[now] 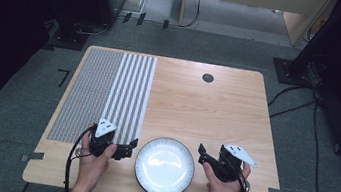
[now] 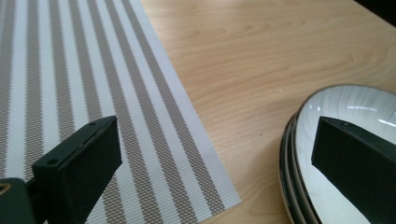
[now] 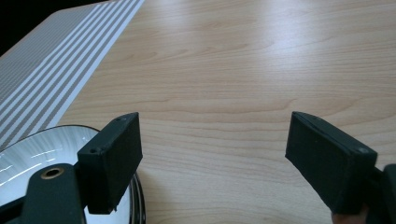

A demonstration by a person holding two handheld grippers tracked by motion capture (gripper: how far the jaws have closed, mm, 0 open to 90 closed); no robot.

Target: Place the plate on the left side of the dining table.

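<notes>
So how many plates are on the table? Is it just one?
1 from above: a white plate at the table's near edge, between the two grippers. The left gripper view shows stacked rims, so more plates may lie under it.

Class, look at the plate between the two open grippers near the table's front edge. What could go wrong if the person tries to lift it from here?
1. The plate looks glossy, so hard jaws gripping its thin rim may slip.
2. It sits near the table front edge; a nudge from the left gripper or right gripper could push it toward the person.
3. The left gripper view suggests stacked rims, so lifting one may drag another.
</notes>
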